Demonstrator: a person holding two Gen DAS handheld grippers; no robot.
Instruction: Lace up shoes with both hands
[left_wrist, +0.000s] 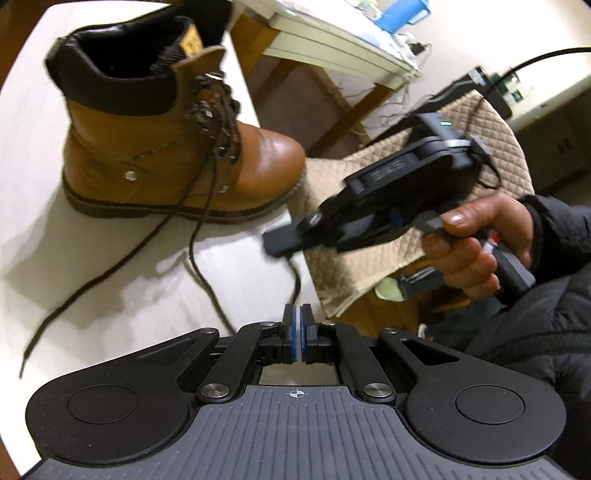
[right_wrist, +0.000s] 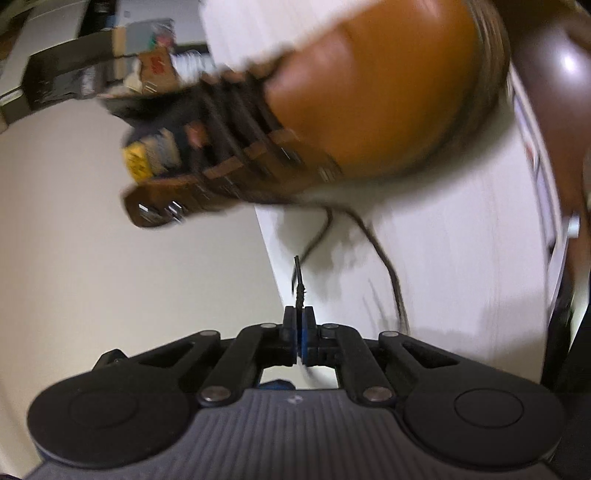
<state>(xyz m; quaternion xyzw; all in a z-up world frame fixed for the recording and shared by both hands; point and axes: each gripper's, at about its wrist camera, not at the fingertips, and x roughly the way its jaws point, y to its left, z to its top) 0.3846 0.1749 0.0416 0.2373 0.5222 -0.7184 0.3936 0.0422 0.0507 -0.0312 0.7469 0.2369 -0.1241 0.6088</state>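
On the white worktop (left_wrist: 110, 280) stands a boot (left_wrist: 177, 147); the right hand-held gripper (right_wrist: 298, 317) pinches a lace end (right_wrist: 298, 284), the left hand-held gripper (left_wrist: 297, 317) closed empty.

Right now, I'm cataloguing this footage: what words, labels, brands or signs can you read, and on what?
Nothing reads clearly.
Yellow tongue tag on the boot: print blurred.
Raised lettering on the right gripper: too small to read.
Red print on the cardboard box: blurred.
On the left gripper: only a crosshair mark, no words.
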